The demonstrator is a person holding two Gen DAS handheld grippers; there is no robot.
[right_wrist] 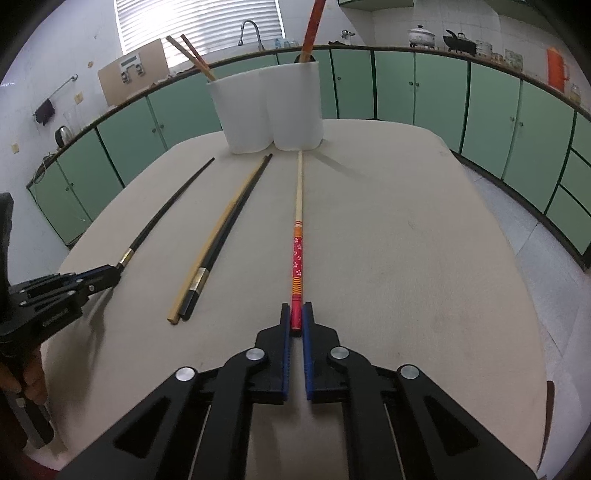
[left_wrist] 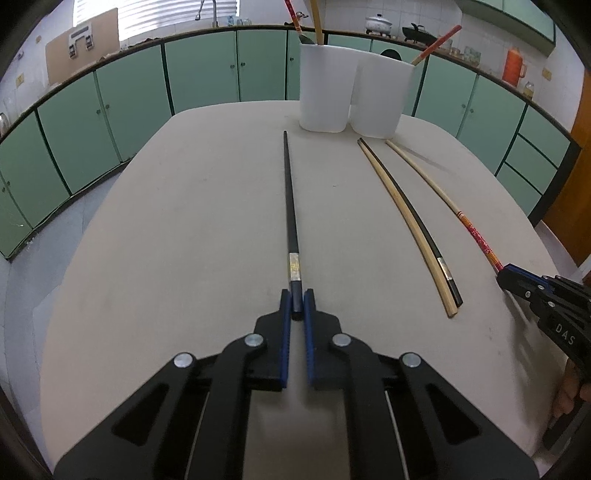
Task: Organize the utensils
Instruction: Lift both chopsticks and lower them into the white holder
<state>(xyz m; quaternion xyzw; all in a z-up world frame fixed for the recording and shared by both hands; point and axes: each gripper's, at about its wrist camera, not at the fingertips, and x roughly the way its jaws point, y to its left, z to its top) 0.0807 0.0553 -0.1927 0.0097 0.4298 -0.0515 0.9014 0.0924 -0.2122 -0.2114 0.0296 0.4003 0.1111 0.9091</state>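
Chopsticks lie on desk point(left_wrist: 184, 221) before white holders point(left_wrist: 325, 88). Left gripper point(left_wrist: 297, 304) pinches black stick point(left_wrist: 289, 206) at butt; right gripper point(right_wrist: 296, 317) pinches red stick point(right_wrist: 297, 258) likewise. Advice: lift level, tip upright over holders, drop tips-first.

Green cabinets point(left_wrist: 199, 70), blinded window point(right_wrist: 199, 18)

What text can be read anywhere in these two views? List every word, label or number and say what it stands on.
"DAS": white letters on the black body of the right tongs, seen from the left wrist view.
Raised lettering on the body of the left tongs: too blurred to read.
Gold band on the black chopstick: markings too small to read.
Cardboard panel on the counter: printed graphic only, no readable words.
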